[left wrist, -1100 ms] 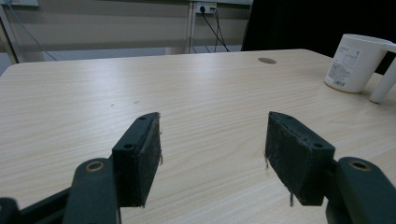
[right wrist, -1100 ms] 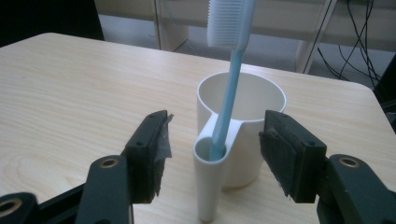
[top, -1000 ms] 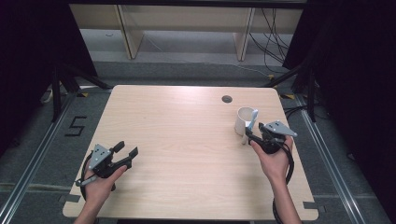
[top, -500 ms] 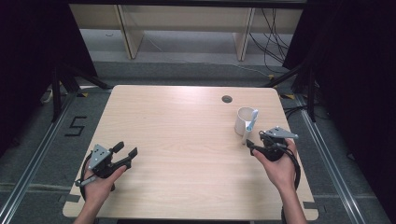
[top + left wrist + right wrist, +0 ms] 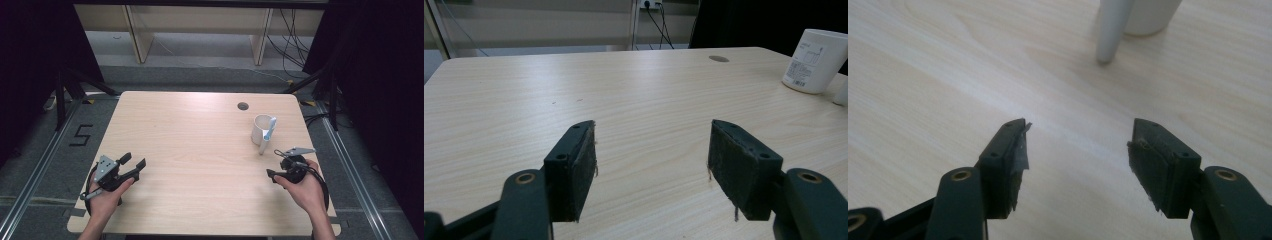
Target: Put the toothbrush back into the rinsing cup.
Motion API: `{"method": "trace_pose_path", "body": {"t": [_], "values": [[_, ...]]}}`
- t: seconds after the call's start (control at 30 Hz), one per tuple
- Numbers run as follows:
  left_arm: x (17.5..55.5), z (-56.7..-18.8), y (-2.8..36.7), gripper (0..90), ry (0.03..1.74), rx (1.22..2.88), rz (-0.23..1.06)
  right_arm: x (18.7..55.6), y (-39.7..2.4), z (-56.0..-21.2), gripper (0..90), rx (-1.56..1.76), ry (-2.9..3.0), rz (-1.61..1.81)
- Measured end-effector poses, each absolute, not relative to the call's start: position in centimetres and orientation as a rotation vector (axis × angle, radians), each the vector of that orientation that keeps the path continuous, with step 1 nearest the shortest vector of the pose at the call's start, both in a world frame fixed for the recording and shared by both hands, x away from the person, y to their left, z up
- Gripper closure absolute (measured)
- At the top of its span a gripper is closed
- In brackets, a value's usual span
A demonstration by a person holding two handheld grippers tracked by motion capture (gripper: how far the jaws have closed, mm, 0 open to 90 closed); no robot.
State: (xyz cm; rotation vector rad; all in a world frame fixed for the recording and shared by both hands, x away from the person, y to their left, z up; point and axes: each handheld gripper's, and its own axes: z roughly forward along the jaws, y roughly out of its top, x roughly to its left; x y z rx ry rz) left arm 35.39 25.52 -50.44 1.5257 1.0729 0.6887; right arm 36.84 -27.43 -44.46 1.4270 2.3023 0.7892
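Toothbrush (image 5: pixel 266 135) is leaning at a slant with its head resting on the rim of the white cup (image 5: pixel 260 129) and its handle tip (image 5: pixel 1108 35) touching the table (image 5: pixel 200 150) just beside the cup's base. The cup is standing upright near the right far part of the table, close to a round cable hole (image 5: pixel 243 106). The right gripper (image 5: pixel 278 165) is hovering near the toothbrush, apart from it, with its jaws spread wide and nothing between them; in the right gripper view the pads (image 5: pixel 1015 160) are pointing toward the handle tip. The left gripper (image 5: pixel 134 162) is resting low over the near left part of the table, well apart from the cup, its jaws likewise wide and empty. Risk judged from this arrangement: the toothbrush is propped rather than seated, so a nudge to the handle or the cup could make it slide off the rim and fall, or tip the light-looking cup.
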Motion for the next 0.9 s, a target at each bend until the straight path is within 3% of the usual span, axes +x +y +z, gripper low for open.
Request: {"method": "trace_pose_path", "body": {"t": [0.5, 0.9], "values": [[35.5, -50.7, 25.8, 35.3, 1.089, 1.530, 0.689, 34.6, -28.1, -46.8, 40.2, 1.623, 2.393, 0.651], [35.6, -50.8, 25.9, 35.3, 1.087, 1.522, 0.690, 33.4, -28.2, -48.1, 38.6, 1.556, 2.312, 0.818]]}}
